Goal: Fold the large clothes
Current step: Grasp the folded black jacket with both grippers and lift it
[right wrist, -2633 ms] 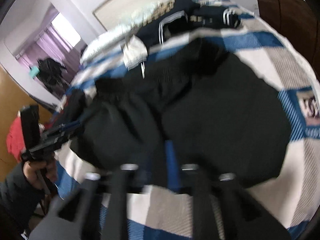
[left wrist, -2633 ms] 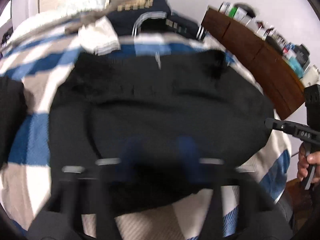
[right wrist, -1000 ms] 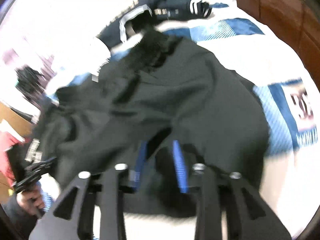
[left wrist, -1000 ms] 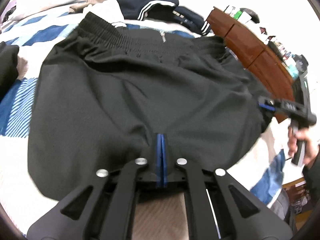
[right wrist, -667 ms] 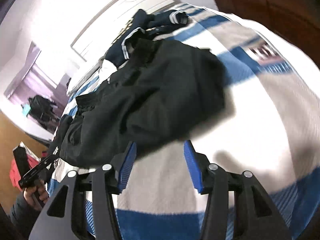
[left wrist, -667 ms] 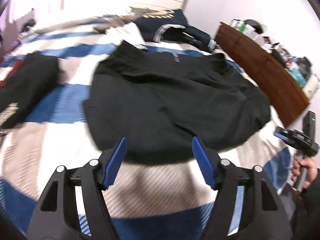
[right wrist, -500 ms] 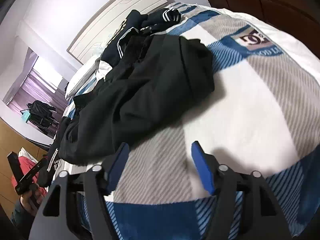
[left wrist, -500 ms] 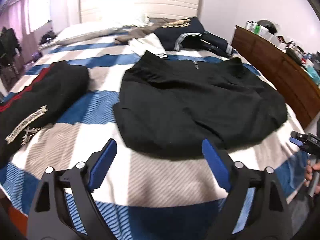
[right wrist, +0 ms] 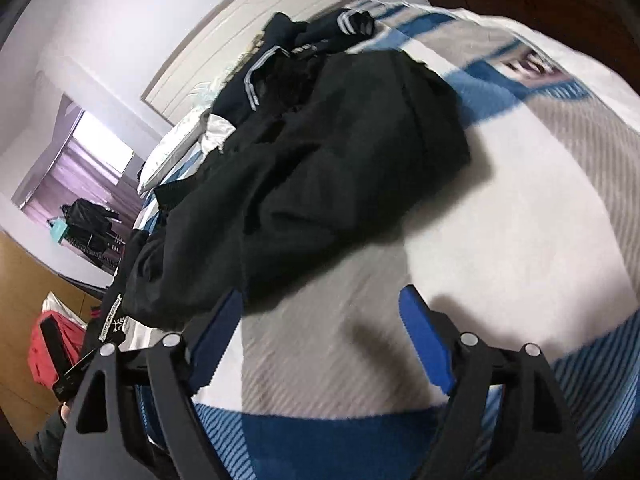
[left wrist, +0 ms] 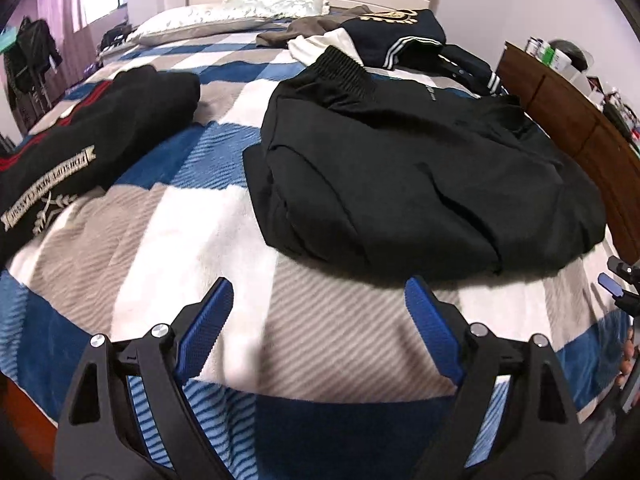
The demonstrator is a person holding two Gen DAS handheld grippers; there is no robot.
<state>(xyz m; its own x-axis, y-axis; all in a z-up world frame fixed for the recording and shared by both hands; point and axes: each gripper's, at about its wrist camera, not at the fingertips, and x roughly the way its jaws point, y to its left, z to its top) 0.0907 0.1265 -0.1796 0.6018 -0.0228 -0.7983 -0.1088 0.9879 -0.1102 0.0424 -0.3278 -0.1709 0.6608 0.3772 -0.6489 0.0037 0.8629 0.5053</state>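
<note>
The left tongs [left wrist: 316,320] are held wide apart with nothing between the blue pads, above bare striped blanket [left wrist: 160,240]. The right tongs [right wrist: 320,332] are seen with the jaws opening, and nothing is caught between them either, though the black cloth's near edge lies just beside the left pad in that blurred view, and contact cannot be ruled out.

The black garment [left wrist: 420,168] is laid on the bed ahead of both tongs, partly folded, its ribbed waistband [left wrist: 340,68] turned toward the headboard. Its long axis is judged to run across the left wrist view, from the bed's middle toward the wooden dresser [left wrist: 580,112]. The near hem is found closest to the left tongs, straight ahead; the dresser-side end is nearer the right tongs [left wrist: 618,280].

Beyond it, a second black garment [left wrist: 92,136] and a navy jacket [left wrist: 396,36] are left on the bed.
</note>
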